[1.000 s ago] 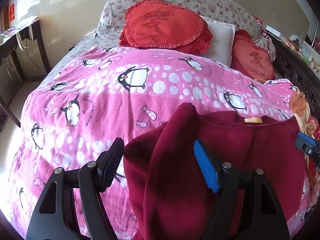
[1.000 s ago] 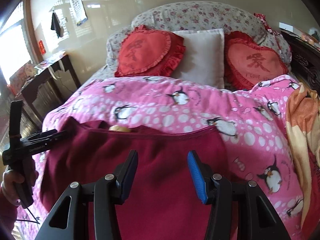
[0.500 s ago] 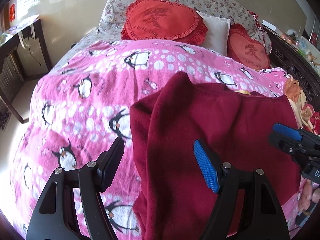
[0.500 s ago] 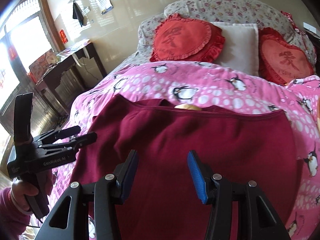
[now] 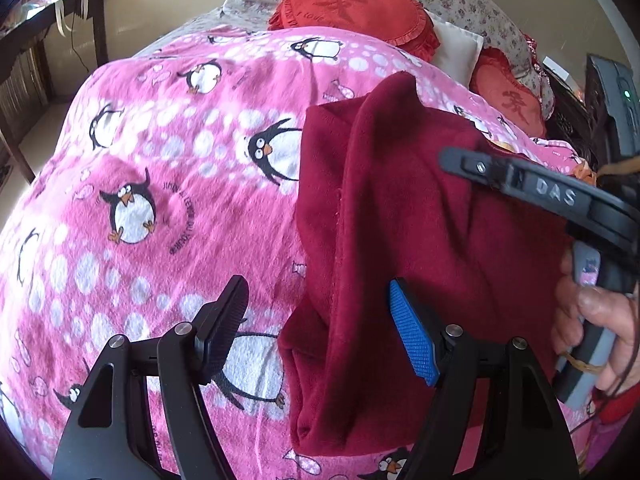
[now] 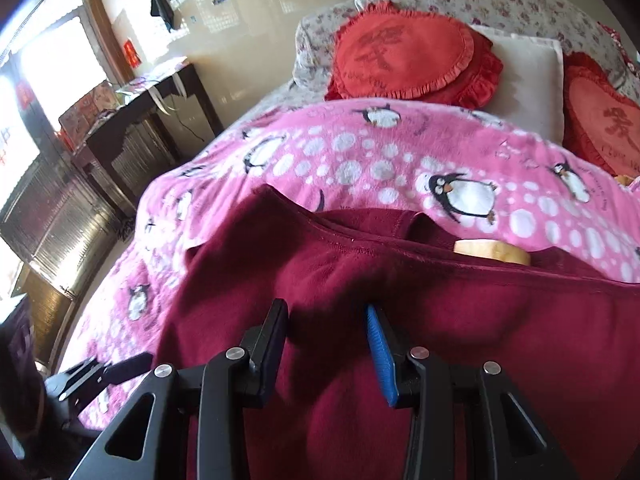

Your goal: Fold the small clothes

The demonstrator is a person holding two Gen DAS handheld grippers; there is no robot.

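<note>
A dark red fleece garment [image 5: 400,232] lies partly folded on a pink penguin blanket [image 5: 160,168], with a tan label [image 6: 491,251] at its neckline. My left gripper [image 5: 316,332] is open and empty above the garment's left edge. My right gripper [image 6: 329,344] is open and empty, hovering just over the garment [image 6: 440,320]. The right gripper also shows in the left wrist view [image 5: 560,196], held by a hand above the garment's right side. The left gripper shows at the lower left of the right wrist view [image 6: 108,374].
Red heart cushions [image 6: 408,52] and a white pillow [image 6: 528,72] lie at the bed's head. A dark wooden desk [image 6: 132,120] stands by the wall left of the bed. Dark carved furniture [image 5: 576,112] is on the right.
Both grippers have moved lower and closer to the garment. The right gripper has swung left across the garment toward the left gripper. Both stay open.
</note>
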